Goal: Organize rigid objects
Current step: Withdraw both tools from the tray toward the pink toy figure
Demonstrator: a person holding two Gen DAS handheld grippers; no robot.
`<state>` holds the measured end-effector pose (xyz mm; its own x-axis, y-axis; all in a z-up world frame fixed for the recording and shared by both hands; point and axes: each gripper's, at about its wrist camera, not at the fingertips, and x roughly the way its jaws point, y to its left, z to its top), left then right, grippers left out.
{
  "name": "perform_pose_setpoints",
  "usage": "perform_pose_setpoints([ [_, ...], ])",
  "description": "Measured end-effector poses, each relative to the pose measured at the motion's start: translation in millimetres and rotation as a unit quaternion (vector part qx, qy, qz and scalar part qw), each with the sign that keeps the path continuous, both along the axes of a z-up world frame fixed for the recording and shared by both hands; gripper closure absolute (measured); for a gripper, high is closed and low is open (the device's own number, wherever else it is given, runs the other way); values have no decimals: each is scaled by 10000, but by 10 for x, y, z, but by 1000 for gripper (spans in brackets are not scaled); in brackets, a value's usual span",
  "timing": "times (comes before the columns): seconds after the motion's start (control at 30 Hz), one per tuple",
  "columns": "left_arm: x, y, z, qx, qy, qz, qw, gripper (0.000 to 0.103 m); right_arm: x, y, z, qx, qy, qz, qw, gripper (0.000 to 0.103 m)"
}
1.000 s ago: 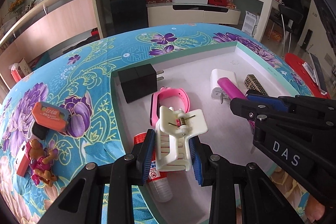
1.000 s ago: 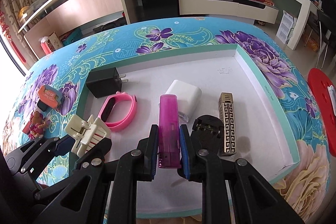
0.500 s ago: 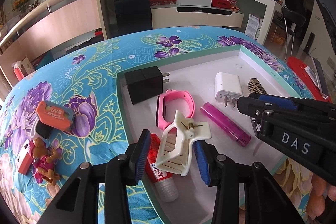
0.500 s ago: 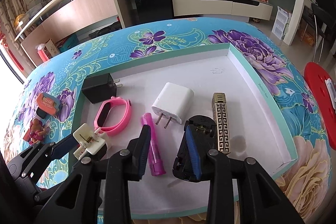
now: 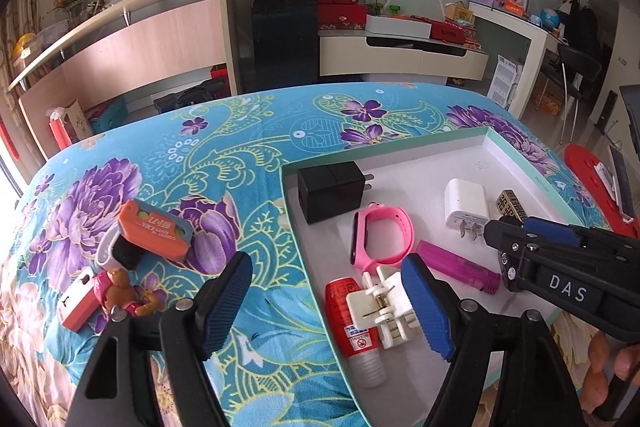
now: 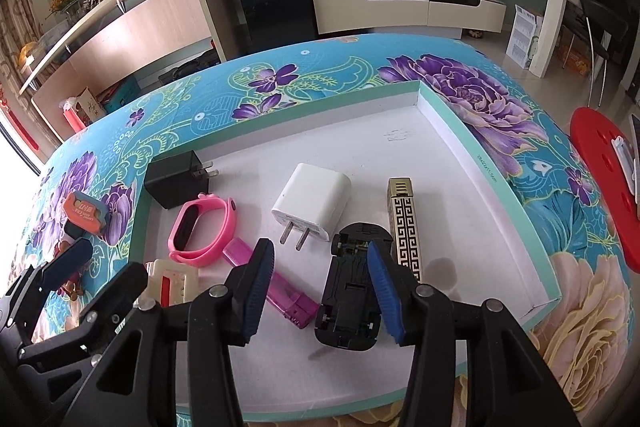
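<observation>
Now both tools [image 5: 328, 303] [image 6: 320, 291] opening, nothing gripped, w/ bare floor toward tray [image 6: 496, 183] far rim.

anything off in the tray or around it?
Mostly tidy. Two oddities: the black toy car lies on its roof, underside and wheels up, and the white claw clip rests on top of the red tube. An orange tape measure and bear figurine remain outside the tray.

Clip [image 5: 384, 311] beside watch [image 5: 380, 235], in tray [image 5: 520, 163]
</observation>
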<state>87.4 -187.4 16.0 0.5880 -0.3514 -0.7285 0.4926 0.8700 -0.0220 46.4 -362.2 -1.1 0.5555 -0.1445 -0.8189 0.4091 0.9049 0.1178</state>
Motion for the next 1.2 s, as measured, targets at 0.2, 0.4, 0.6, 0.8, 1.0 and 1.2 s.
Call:
perform_pose_setpoints([
  [0.2,143,222,-17,-59,87,418,9991,20,17,41,10,-51,-24,89,9999,53],
  [0.4,221,339,-56,-88,211,699,9973,12,22,53,1,-64,-15,114,9999,53],
  [0.6,248,406,-53,-84,118,962,9953,0,37,64,0,-79,-28,152,9998,28],
  [0.8,311,487,-98,-44,212,1207,9925,0,57,82,-20,-91,-2,222,9997,23],
  [1.0,338,548,-123,-90,251,1352,9905,0,49,82,-5,-114,-113,208,9997,6],
  [1.2,347,567,-123,-120,248,1399,9898,0,65,99,-18,-127,-114,228,9996,5],
])
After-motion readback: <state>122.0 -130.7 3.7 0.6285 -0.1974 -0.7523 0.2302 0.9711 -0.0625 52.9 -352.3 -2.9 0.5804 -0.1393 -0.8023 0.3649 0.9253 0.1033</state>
